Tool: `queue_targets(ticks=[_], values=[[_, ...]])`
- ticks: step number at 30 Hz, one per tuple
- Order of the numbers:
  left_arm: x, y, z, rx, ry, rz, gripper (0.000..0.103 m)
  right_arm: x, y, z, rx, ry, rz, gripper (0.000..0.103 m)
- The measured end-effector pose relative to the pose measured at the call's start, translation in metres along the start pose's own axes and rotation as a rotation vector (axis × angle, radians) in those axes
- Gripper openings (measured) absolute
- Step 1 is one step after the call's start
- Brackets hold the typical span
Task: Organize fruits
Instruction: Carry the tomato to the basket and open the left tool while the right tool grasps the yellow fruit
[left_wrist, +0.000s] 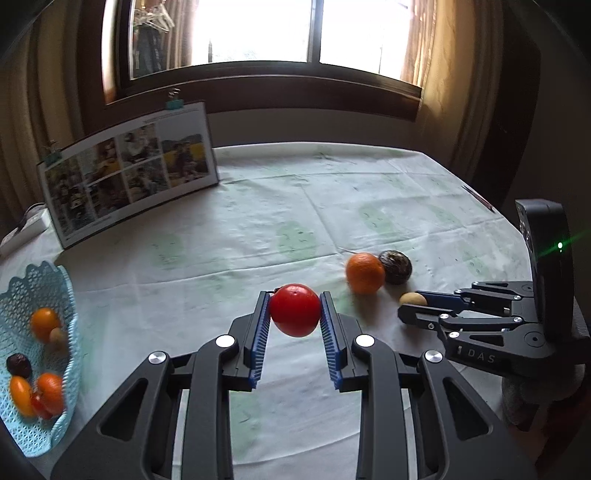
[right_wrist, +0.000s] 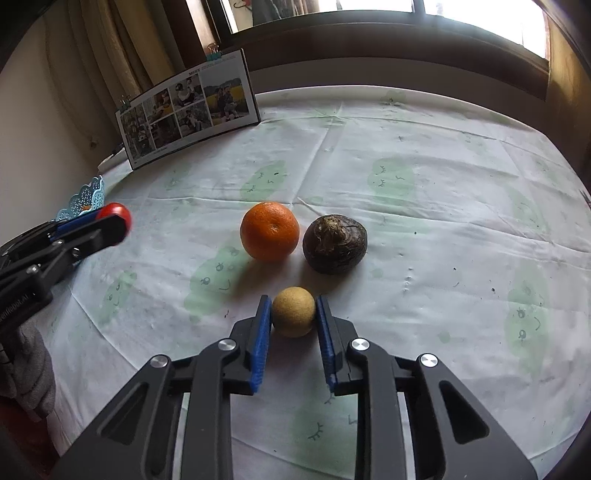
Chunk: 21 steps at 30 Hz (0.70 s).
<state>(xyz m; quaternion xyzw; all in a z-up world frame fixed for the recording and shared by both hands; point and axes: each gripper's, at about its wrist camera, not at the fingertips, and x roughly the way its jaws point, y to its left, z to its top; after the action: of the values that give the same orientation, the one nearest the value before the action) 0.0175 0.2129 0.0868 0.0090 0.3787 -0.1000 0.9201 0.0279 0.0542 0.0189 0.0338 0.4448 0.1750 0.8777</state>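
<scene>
Fingers clenched — left gripper (left_wrist: 294, 309) holds round red tomato (left_wrist: 294, 309), right gripper (right_wrist: 294, 312) small tan fruit (right_wrist: 294, 312).
Pale blue lattice basket (left_wrist: 66, 295) waits at nine o'clock — presumably their destination.

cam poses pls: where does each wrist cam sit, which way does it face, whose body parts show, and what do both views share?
Left wrist: on the left gripper, facing the window across the table; it holds a red fruit; blue basket at left, right gripper at right.
Right wrist: on the right gripper, around a small tan fruit; left gripper and a grey sleeve at left.
Shared: orange, dark round fruit, photo board, tablecloth.
</scene>
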Motion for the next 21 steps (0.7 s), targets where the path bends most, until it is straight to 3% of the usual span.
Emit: queue_targets(ticks=[4,10,19,21], values=[[-0.02,0.023,-0.003,-0.059,-0.035,0.056,0.028,-0.008,0.004,-0.001,0.017,-0.024,-0.003,0.024],[-0.051,0.067,-0.007,-0.147,-0.086,0.237,0.028,-0.016,0.015,0.002,0.023,-0.047,0.006,0.024],[-0.079,0.134,-0.019,-0.268,-0.115,0.369,0.028,-0.013,0.045,0.003,-0.014,-0.04,0.039,0.024],[-0.081,0.147,-0.021,-0.298,-0.111,0.384,0.032,-0.013,0.052,0.003,-0.022,-0.04,0.046,0.025]])
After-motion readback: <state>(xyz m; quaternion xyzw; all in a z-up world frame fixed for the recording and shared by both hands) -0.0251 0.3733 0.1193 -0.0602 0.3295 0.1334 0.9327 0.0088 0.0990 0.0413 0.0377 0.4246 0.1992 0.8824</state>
